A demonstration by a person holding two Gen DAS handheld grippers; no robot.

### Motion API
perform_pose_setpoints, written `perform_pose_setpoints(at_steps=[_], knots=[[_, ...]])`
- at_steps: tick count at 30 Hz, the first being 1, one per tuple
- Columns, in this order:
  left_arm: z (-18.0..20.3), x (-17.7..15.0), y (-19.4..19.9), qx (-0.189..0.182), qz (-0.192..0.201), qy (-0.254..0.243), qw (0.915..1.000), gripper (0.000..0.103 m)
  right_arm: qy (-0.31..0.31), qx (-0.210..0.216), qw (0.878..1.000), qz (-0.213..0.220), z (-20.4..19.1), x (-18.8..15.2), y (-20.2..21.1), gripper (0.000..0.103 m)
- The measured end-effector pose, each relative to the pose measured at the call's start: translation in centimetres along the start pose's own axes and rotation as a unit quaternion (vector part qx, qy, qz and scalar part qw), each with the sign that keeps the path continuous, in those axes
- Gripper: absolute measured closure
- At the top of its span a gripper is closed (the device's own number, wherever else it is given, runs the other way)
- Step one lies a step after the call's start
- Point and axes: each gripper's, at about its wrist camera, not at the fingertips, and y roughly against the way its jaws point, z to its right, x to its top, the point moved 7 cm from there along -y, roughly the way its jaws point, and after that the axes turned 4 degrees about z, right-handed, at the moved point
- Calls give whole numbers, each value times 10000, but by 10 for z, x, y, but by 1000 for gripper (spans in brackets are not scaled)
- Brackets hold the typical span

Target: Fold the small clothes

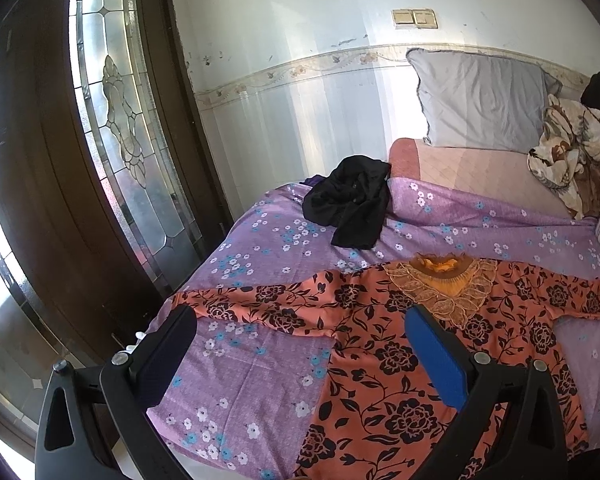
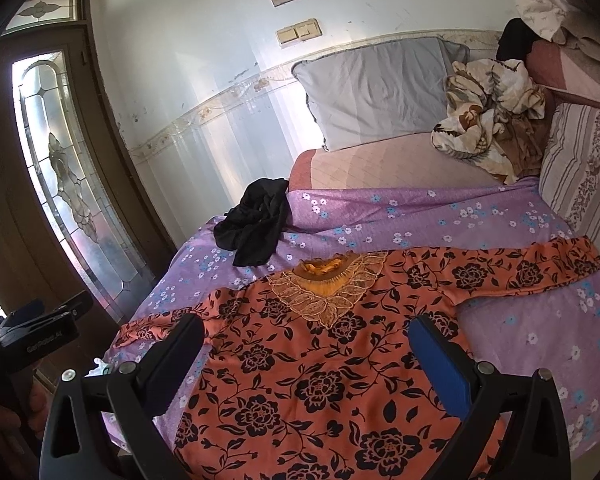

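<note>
While both tools hung above the bed, the scene ran from a dark wooden door (image 1: 60, 184) with a leaded glass panel at nine o'clock across to the bedding at three. The left gripper (image 1: 300, 332) stood with its jaws spread wide, holding nothing, over the purple flowered sheet (image 1: 260, 380) and the near sleeve of the garment. At about twelve o'clock from it lay a crumpled black garment (image 1: 350, 202), apart from the task's piece. The orange blouse with black roses (image 2: 300, 368) lay flat and face-up on the sheet, neckline with its gold lace collar (image 2: 328, 288) pointing toward twelve o'clock, sleeves stretched toward nine and three. The right gripper (image 2: 308, 336) hovered over the blouse's chest, its jaws likewise wide apart and empty. Farther back, at one o'clock, a grey pillow (image 2: 376, 92) leaned on the wall, and at two o'clock a cream-and-brown leaf-print cloth (image 2: 488, 112) sat bunched up.
</note>
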Motion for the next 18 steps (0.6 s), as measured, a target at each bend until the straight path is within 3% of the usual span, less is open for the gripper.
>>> perform_pose_setpoints(at_steps=[7, 11, 13, 15, 16, 18], knots=[[34, -10, -49, -232, -312, -106, 9992, 0, -518, -291, 9981, -148, 54, -1, -40, 0], [76, -42, -118, -719, -1004, -83, 9923, 0, -1226, -787, 9890, -261, 135, -8, -82, 0], [103, -74, -164, -901, -1617, -139, 9826, 0, -1924, -1070, 9750, -318, 196, -14, -101, 0], [123, -101, -195, -955, -1963, -250, 9756, 0, -2636, -1294, 9557, -197, 254, -20, -109, 0], [133, -114, -210, -925, -2077, -327, 9733, 0, -3065, -1400, 9414, -113, 284, -24, -110, 0], [145, -127, -227, -903, -2093, -425, 9728, 0, -4082, -1496, 9004, 198, 353, -36, -106, 0]])
